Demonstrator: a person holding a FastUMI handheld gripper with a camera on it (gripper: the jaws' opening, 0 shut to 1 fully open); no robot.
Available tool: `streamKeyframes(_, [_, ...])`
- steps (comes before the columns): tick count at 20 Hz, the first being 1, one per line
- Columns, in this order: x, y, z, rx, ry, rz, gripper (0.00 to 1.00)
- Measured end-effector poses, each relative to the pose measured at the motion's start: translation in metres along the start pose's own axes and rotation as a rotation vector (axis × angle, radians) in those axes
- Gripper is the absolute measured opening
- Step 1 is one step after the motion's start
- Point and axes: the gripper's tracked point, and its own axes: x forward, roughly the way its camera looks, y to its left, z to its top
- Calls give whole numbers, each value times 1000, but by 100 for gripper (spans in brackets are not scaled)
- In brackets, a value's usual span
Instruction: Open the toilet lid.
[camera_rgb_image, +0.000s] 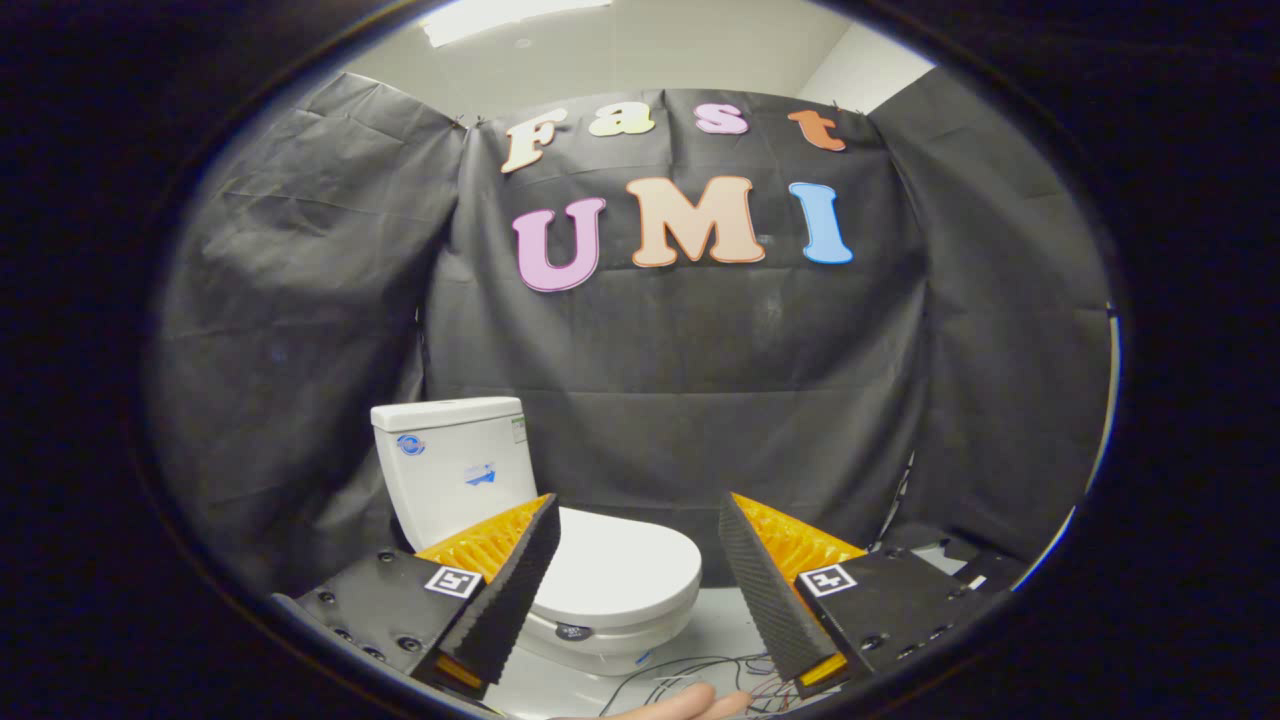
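Standing against the black cloth wall (700, 400) of the booth, the white ceramic toilet (600, 600) is the thing from which the other places here are told. Its tall white water tank (455, 465) rises at the back, touching or nearly touching the cloth, and it carries small stickers on the front face. In front of the tank lies the smooth white oval toilet lid (625, 570), flat down on the bowl, so it is closed at this moment. A small dark round mark (573, 631) sits on the front of the bowl, just below the edge of the lid. The tool (637, 585) hangs in front of the toilet with its two fingers wide apart and holding nothing. One finger (510, 590) stands before the tank side of the lid and covers a part of it from the camera; the other finger (770, 590) is beside the far rounded end of the lid, apart from it. I cannot tell if the first finger touches the toilet or is only in front of it. On the pale floor (720, 620) before the bowl, thin dark wires (690, 670) lie in loose curves. Near these wires, lower than the bowl, the tips of a person's fingers (685, 703) come in.
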Motion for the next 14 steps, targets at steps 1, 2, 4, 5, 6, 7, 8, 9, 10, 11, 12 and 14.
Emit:
streamKeyframes(1, [4,1,1,-3,1,2,99])
streamKeyframes(2, [16,3,-1,-9,2,4,100])
streamKeyframes(4, [46,13,-3,-37,11,17,100])
streamKeyframes(5, [58,20,-2,-47,11,39,100])
streamKeyframes(6, [66,27,0,-62,-13,56,100])
streamKeyframes(7, [74,37,8,-57,-63,76,99])
streamKeyframes(8, [88,46,0,-36,-93,101,99])
streamKeyframes(9, [100,51,-17,-3,-78,99,99])
streamKeyframes(10, [110,55,-41,34,-52,90,99])
streamKeyframes(11, [116,61,-68,73,-20,87,99])
streamKeyframes(12, [120,69,-96,111,14,79,99])
streamKeyframes(14, [125,83,-135,212,82,65,98])
